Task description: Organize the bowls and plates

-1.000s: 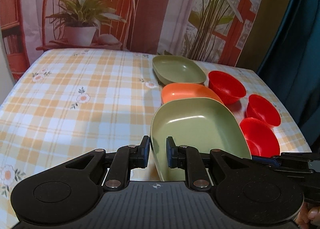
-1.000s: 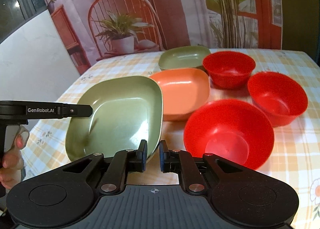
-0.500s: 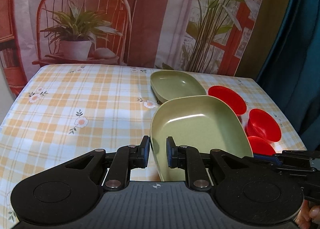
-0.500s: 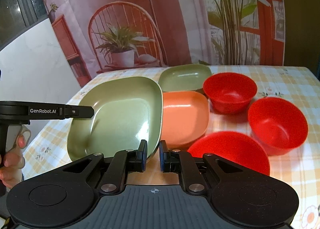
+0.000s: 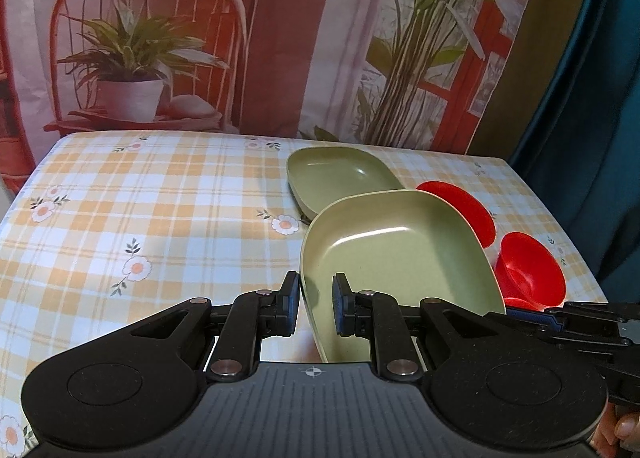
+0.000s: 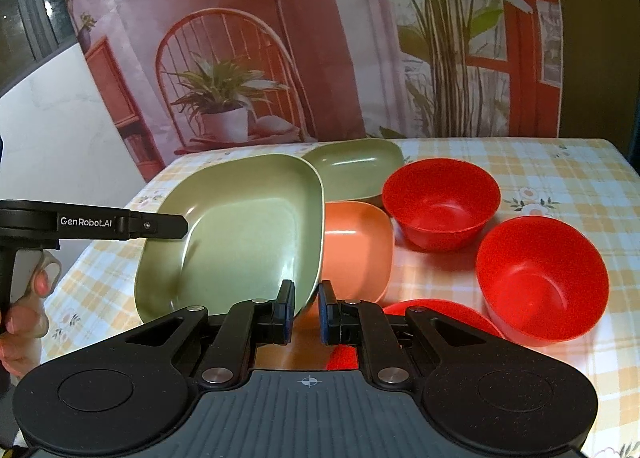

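- Left gripper: jaws clamped on the near-left rim of the large green plate, as in the earlier frames.
- Right gripper: jaws clamped on the same plate's opposite rim; the plate, tilted, is carried higher and farther back than a second ago.
- Orange plate: lies on the worktop, now half covered by the raised plate; hidden entirely in the left view.
- Three red bowls: unmoved, right of the plates.
- Second green plate: farthest back, its near edge now overlapped by the lifted plate.
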